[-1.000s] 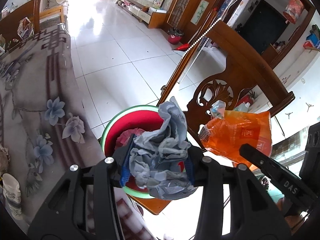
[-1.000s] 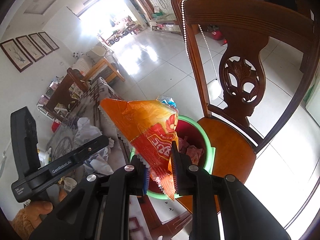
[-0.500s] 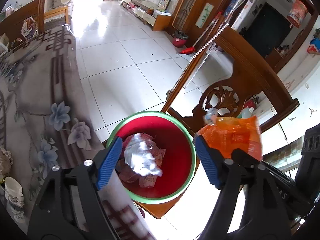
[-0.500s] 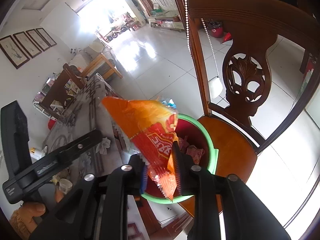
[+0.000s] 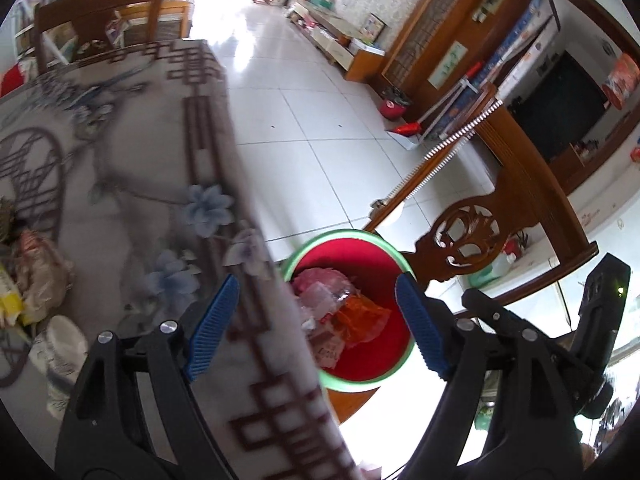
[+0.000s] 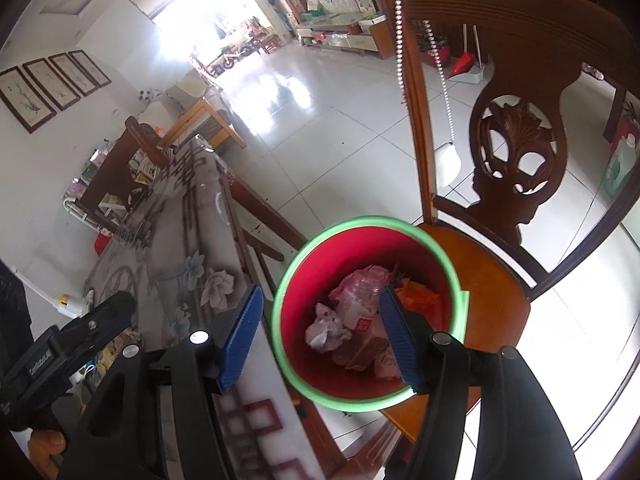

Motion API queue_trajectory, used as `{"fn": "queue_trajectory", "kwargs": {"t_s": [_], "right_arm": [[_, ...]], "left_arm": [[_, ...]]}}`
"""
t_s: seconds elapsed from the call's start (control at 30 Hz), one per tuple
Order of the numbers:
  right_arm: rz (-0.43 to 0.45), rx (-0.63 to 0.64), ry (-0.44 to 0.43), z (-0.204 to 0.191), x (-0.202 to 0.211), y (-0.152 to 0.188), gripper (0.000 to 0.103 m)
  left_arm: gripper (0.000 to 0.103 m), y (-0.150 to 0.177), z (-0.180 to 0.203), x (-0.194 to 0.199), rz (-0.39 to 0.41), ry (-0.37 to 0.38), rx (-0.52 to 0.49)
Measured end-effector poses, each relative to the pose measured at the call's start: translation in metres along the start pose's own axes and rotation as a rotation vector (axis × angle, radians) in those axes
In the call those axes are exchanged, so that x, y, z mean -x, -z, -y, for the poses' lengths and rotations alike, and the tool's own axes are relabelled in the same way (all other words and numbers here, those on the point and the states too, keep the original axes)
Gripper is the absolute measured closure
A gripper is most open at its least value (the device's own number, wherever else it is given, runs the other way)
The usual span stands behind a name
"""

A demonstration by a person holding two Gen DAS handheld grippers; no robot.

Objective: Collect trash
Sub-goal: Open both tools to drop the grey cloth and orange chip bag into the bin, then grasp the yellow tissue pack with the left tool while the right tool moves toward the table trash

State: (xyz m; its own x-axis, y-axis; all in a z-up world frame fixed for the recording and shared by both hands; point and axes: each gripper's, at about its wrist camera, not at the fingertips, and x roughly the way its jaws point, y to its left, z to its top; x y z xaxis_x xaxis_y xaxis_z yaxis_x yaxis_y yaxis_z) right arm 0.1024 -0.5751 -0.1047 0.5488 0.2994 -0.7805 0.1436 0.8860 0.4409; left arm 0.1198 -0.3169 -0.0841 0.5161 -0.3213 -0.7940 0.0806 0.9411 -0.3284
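Note:
A red bin with a green rim (image 6: pixel 452 276) stands on a wooden chair seat (image 6: pixel 492 292) beside the table; it also shows in the left wrist view (image 5: pixel 394 252). Inside lie an orange snack bag (image 5: pixel 360 318), crumpled paper (image 6: pixel 326 330) and pinkish wrappers (image 6: pixel 372 280). My right gripper (image 6: pixel 320 338) is open and empty just above the bin's near side. My left gripper (image 5: pixel 320 326) is open and empty over the table edge, beside the bin. More trash (image 5: pixel 40 280) and a paper cup (image 5: pixel 60 350) sit on the table at the left.
The table has a grey flowered cloth (image 5: pixel 120 184). The carved wooden chair back (image 6: pixel 516 152) rises behind the bin, with a white bead cord (image 6: pixel 400 40) hanging on it. White tiled floor (image 5: pixel 304 120) lies beyond. The other gripper shows at the right edge (image 5: pixel 600 320).
My left gripper opened and dropped the crumpled paper into the bin, then drew back over the table. My right gripper opened and let the orange bag fall into the bin.

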Motion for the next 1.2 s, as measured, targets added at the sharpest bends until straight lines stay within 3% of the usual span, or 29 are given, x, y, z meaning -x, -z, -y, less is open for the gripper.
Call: {"fn": "queue_trajectory", "kwargs": {"t_s": [0.2,0.73,1.2], "right_arm": [[-0.019,0.024,-0.019,-0.026,-0.010,0.008,0.042],[-0.088,0.138,-0.053,-0.125,-0.035,0.051,0.041],[-0.112,0.164,-0.053,-0.192,-0.045,0.098,0.041]], "left_arm": [[0.024,0.009,-0.042,0.023,0.017,-0.015,0.099],[0.024,0.043,-0.140,0.068,0.025,-0.036,0.230],[0.024,0.062,-0.218,0.102,0.016,-0.037,0.292]]}}
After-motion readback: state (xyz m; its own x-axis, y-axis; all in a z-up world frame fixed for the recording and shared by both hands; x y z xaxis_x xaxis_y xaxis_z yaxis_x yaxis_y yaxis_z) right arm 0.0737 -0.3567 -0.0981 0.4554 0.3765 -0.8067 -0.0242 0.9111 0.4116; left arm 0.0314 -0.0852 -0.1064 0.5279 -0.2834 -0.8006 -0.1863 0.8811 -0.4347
